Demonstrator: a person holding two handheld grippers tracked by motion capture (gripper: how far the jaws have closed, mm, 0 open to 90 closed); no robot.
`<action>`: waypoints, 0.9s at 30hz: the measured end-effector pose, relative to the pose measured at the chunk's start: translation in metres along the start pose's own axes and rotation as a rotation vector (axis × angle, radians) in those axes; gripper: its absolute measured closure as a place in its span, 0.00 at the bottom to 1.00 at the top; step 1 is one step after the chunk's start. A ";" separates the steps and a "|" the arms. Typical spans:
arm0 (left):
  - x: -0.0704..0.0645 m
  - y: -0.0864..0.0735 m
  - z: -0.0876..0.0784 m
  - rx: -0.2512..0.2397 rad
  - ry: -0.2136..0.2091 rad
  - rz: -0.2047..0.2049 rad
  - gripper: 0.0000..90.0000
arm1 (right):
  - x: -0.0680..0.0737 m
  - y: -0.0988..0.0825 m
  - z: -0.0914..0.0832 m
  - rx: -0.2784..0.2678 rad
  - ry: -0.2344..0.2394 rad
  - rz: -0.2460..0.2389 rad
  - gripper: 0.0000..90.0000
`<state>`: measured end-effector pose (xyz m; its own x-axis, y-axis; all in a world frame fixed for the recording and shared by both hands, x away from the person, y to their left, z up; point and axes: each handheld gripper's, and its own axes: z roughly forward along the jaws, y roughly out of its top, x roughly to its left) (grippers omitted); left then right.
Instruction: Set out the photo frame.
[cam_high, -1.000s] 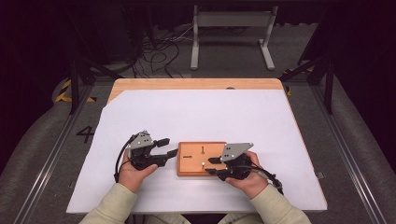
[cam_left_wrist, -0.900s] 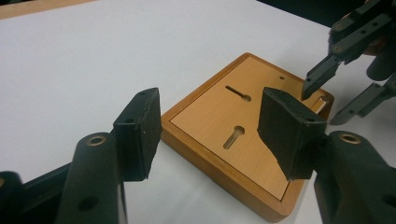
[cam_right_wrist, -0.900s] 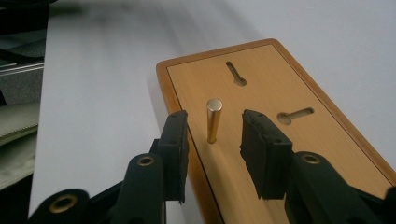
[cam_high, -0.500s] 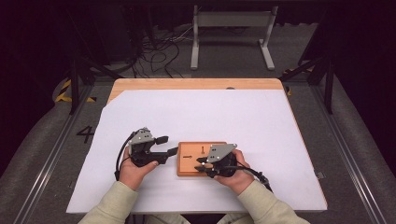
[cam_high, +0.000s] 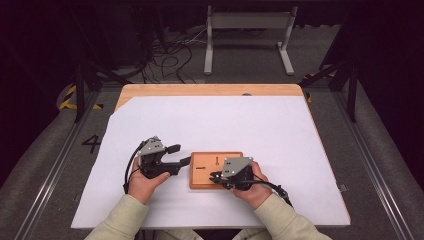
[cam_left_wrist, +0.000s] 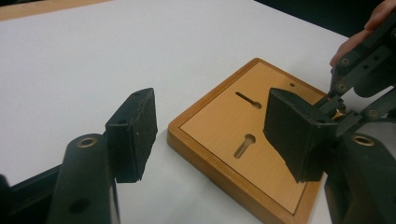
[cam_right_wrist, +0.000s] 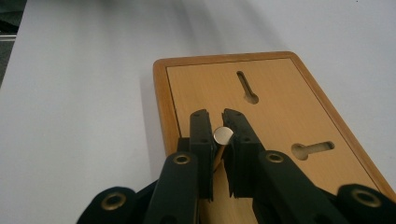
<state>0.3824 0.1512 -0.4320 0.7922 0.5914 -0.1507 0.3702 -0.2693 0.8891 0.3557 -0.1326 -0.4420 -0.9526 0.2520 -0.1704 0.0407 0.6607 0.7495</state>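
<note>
The right gripper (cam_right_wrist: 218, 122) is pinching a screw (cam_right_wrist: 222, 135) over the wooden board (cam_right_wrist: 275, 116), while the left gripper (cam_left_wrist: 210, 135), gaping wide, is straddling the board's corner, probably steadying it.

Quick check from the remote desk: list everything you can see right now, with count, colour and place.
wooden board: 1, orange-brown, on the sheet near the front, between the two tongs
keyhole slots: 2, dark, cut into the board's face
pin: 1, silvery round head, between the right tongs' jaws
paper sheet: 1, white, covering the table
table: 1, light wood, bare along the far edge
metal stand: 1, grey, on the floor beyond the table
left tongs: 1, black, open, at the board's left edge
right tongs: 1, black, shut on the pin over the board
</note>
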 end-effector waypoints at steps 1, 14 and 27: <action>0.001 0.000 0.001 0.000 0.003 0.007 0.38 | 0.001 0.000 0.000 0.001 -0.004 -0.006 0.92; 0.009 0.005 0.005 -0.002 -0.022 -0.032 0.28 | 0.023 0.000 -0.004 0.008 -0.104 -0.204 0.93; 0.006 0.022 0.020 0.069 -0.056 -0.034 0.22 | 0.045 -0.005 -0.006 0.000 -0.184 -0.365 0.93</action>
<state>0.4045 0.1339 -0.4223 0.8041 0.5577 -0.2058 0.4282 -0.3032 0.8513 0.3107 -0.1286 -0.4501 -0.8348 0.1235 -0.5365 -0.2900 0.7298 0.6191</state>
